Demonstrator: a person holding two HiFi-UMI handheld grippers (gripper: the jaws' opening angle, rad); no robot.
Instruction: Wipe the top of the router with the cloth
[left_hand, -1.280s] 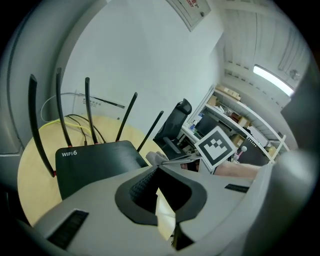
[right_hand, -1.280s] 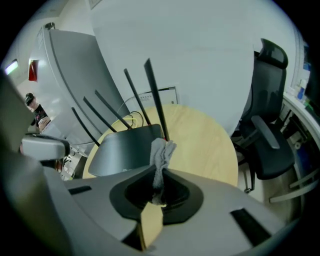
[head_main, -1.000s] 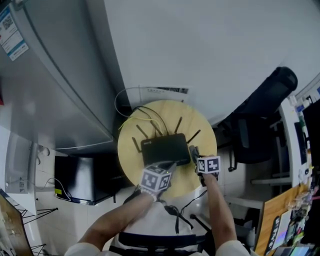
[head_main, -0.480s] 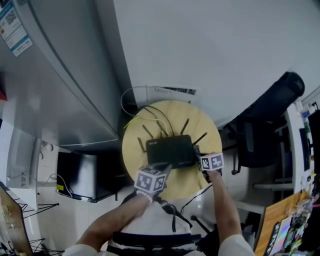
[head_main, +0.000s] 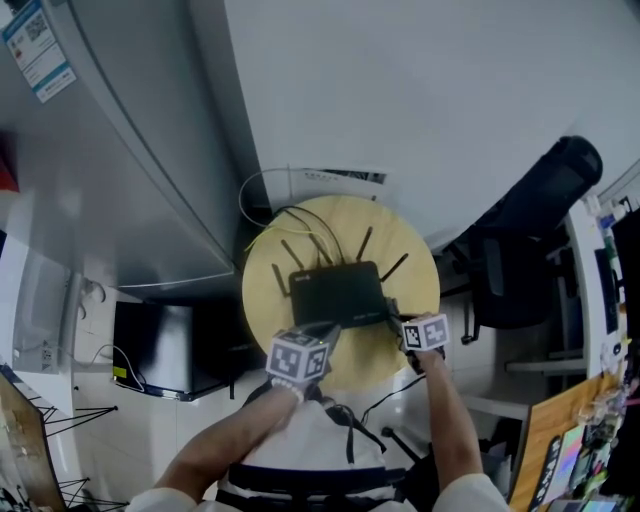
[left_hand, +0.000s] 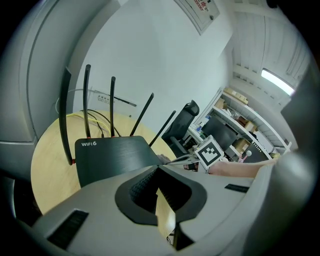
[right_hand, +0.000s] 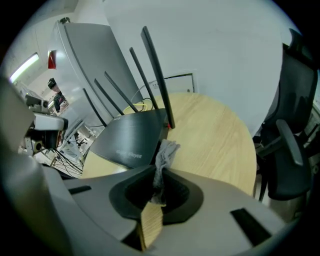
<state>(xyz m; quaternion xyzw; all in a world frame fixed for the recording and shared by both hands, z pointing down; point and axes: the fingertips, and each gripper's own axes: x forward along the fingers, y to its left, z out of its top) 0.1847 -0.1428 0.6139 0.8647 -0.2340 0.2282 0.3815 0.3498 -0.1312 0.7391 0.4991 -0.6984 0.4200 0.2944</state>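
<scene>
When I look down from the head view, I see the black router (head_main: 338, 293) lying flat on the round wooden table (head_main: 415, 290). Thin black antennas (left_hand: 87, 100) stand up along its far side. Some wires (head_main: 290, 225) run off the table behind them, on the far left.

My right gripper (right_hand: 160, 172) is at the right near corner of the router. Its jaws are squeezed tight on the grey cloth (right_hand: 167, 150). The cloth sticks out from the jaws in a crumpled bunch. It sits just beside the right edge of the router, near the foot of the nearest antenna. I cannot tell if the cloth touches the router. It is not on the top of the router.

My left gripper (left_hand: 157, 169) is at the near edge of the router, close to the middle. Its jaws are pressed together and nothing is between them. Past its tips I see the dark top of the router with white letters on it. I cannot tell if the tips touch the router.

On the right, a black chair (head_main: 530, 230) stands near the table. On the left is a big grey cabinet (head_main: 120, 170). A white wall (head_main: 420, 100) is on the far side.
</scene>
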